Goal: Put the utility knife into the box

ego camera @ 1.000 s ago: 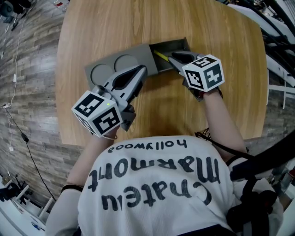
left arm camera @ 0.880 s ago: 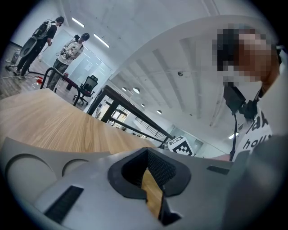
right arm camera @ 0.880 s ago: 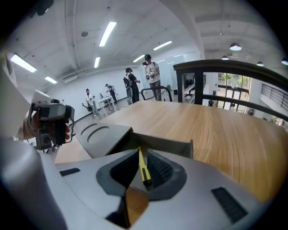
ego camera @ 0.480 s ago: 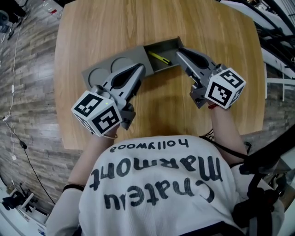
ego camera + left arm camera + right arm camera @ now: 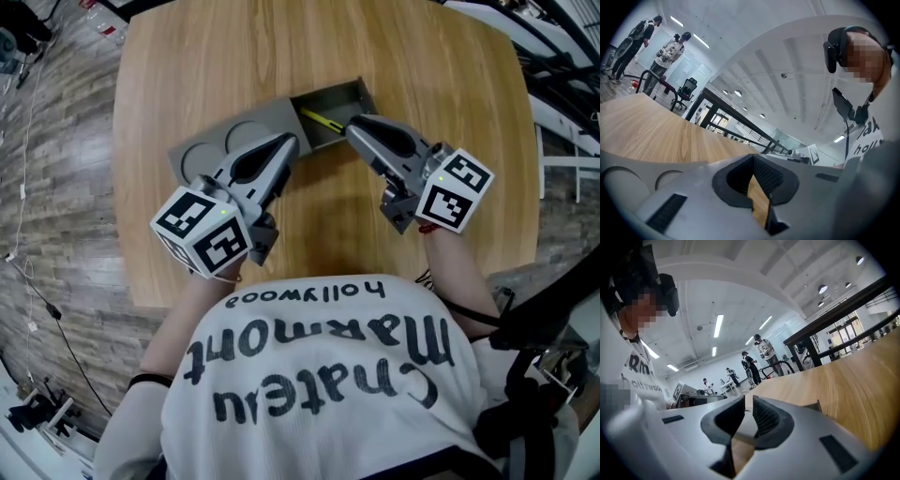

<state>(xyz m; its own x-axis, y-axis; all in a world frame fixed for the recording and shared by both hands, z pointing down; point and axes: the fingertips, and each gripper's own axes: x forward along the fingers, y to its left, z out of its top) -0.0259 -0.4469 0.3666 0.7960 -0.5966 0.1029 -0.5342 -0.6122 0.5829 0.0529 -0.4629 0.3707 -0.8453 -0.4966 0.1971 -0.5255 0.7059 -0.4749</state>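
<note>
Clearance counts now: the utility knife (image 5: 322, 120) lies inside the box (image 5: 330, 91), long axis slanting from its far wall toward the right gripper (image 5: 354, 127) at its near wall, whose slightly parted, empty jaws should lift straight away without nudging the box, while the left gripper (image 5: 284, 145), pressed together on nothing, steadies the box's middle.

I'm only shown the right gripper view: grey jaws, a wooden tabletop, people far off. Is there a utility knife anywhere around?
Observer: Yes. The head view shows a yellow utility knife lying inside the open compartment of a grey box.
Operator: Where is my gripper relative to it?
Observer: The right gripper has its tip at the compartment's near edge, just beside the knife.
Operator: What's the other one doing?
Observer: The left gripper sits over the box's flat part, next to two round recesses, jaws together on nothing.
</note>
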